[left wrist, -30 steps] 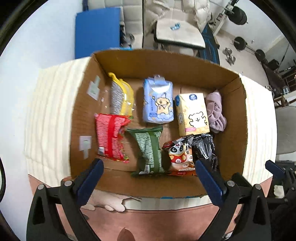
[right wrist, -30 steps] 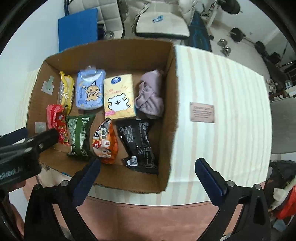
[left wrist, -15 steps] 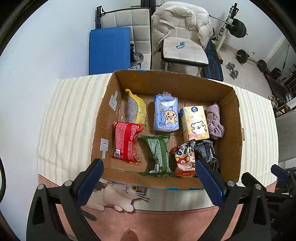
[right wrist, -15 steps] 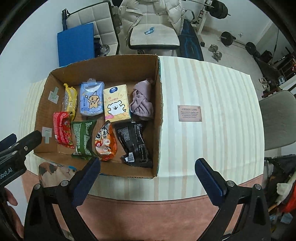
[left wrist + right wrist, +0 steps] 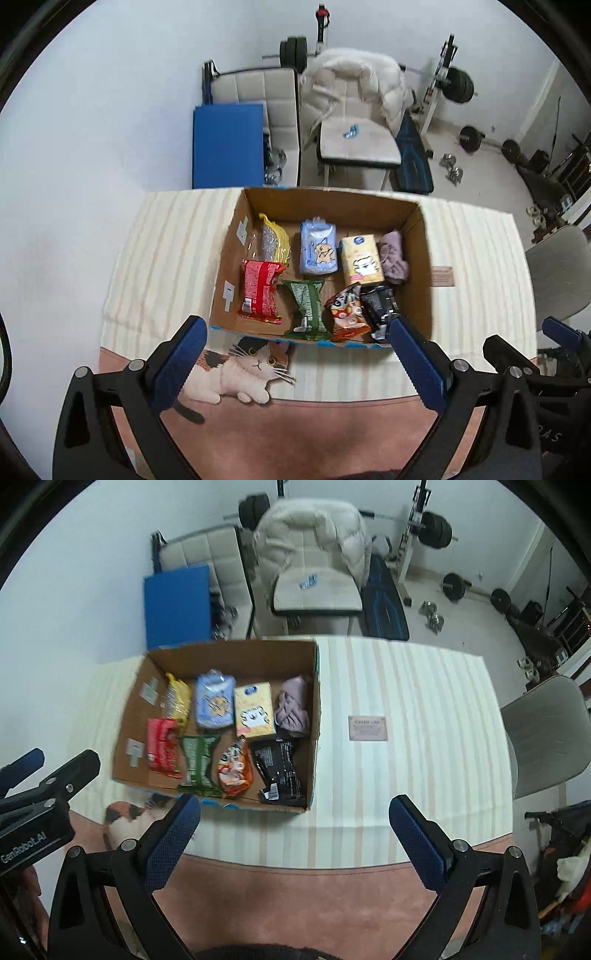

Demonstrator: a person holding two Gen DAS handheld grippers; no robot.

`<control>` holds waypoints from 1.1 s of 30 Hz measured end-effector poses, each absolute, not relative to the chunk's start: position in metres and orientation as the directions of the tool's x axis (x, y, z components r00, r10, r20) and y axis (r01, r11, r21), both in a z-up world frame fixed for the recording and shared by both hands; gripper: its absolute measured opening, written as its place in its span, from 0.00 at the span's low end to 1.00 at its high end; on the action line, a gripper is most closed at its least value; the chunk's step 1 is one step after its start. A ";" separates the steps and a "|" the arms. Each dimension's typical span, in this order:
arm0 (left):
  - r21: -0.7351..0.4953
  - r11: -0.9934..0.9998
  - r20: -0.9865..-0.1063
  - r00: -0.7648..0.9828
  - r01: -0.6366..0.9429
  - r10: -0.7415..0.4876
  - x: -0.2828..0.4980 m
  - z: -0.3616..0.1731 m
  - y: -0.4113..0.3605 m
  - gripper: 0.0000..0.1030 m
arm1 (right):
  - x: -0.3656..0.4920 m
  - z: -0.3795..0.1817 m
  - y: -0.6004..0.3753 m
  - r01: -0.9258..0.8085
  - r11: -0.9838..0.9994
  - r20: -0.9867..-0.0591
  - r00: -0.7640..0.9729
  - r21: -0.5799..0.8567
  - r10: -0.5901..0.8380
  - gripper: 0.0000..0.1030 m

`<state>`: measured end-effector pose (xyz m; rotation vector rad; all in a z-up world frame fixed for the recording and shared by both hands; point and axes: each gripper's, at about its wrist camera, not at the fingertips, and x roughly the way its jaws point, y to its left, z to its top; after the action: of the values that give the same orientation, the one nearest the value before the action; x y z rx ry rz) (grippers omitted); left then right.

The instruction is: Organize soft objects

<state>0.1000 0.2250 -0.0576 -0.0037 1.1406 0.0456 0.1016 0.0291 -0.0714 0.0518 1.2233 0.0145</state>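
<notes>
An open cardboard box (image 5: 424, 280) (image 5: 316, 716) rests on the striped tablecloth. Inside lie a yellow pack (image 5: 273, 240), a blue tissue pack (image 5: 318, 253), a cream tissue box (image 5: 360, 260), a mauve cloth (image 5: 394, 257) (image 5: 293, 705), a red bag (image 5: 258, 291), a green bag (image 5: 307, 308), an orange snack bag (image 5: 346, 314) and a black bag (image 5: 378, 306) (image 5: 280, 771). My left gripper (image 5: 295, 363) hangs open over the table's near edge, short of the box. My right gripper (image 5: 295, 840) is open too, nothing between its fingers, to the box's right front.
A small tan card (image 5: 368, 728) lies on the cloth right of the box. A cat picture (image 5: 243, 365) marks the mat's front edge. Beyond the table stand a blue panel (image 5: 227, 146), a chair with a white jacket (image 5: 354, 110) and weights. A grey chair (image 5: 546, 734) stands right.
Both grippers have pulled back and risen away from the box, so it looks smaller and the room behind shows. Both stayed open. The items in the box have not moved.
</notes>
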 end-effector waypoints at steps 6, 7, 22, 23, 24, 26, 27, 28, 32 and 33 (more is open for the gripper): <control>0.009 0.999 -0.889 0.457 -0.037 0.025 0.064 -0.019 0.217 0.99 | 0.069 -0.026 0.025 0.001 0.998 -0.917 0.395 0.069 0.063 1.00; 0.011 0.999 -0.889 0.457 -0.035 0.026 0.060 -0.015 0.216 0.99 | 0.062 -0.016 0.025 -0.003 0.997 -0.911 0.407 0.073 0.068 1.00; 0.023 0.999 -0.855 0.518 -0.039 0.040 0.018 0.032 0.215 0.99 | 0.005 0.049 0.019 -0.021 0.999 -0.865 0.499 0.047 0.051 1.00; 0.025 0.999 -0.849 0.526 -0.041 0.043 0.017 0.034 0.215 0.99 | 0.005 0.051 0.019 -0.018 0.999 -0.861 0.506 0.041 0.045 1.00; 0.026 0.999 -0.844 0.534 -0.045 0.046 0.017 0.036 0.215 0.99 | 0.005 0.052 0.019 -0.014 0.999 -0.856 0.516 0.029 0.032 1.00; 0.028 0.998 -0.836 0.546 -0.050 0.051 0.017 0.037 0.216 0.99 | 0.006 0.053 0.018 -0.003 1.000 -0.848 0.530 0.012 0.012 1.00; 0.027 0.998 -0.833 0.550 -0.050 0.050 0.017 0.037 0.216 0.99 | 0.006 0.054 0.017 0.003 1.000 -0.845 0.535 0.006 0.004 1.00; 0.024 0.999 -0.833 0.552 -0.045 0.045 0.018 0.036 0.216 0.99 | 0.007 0.054 0.016 0.008 1.000 -0.841 0.540 -0.001 -0.005 1.00; 0.033 0.999 -0.831 0.554 -0.042 0.050 0.021 0.033 0.215 0.99 | 0.009 0.057 0.014 0.025 1.000 -0.830 0.557 -0.019 -0.029 1.00; 0.035 0.999 -0.829 0.557 -0.042 0.052 0.020 0.032 0.215 0.99 | 0.009 0.057 0.014 0.027 0.999 -0.828 0.560 -0.021 -0.032 1.00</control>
<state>0.0204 0.2153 0.0324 0.0116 0.9790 0.0556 0.0090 0.0138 0.0567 -0.0064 0.9760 -0.0348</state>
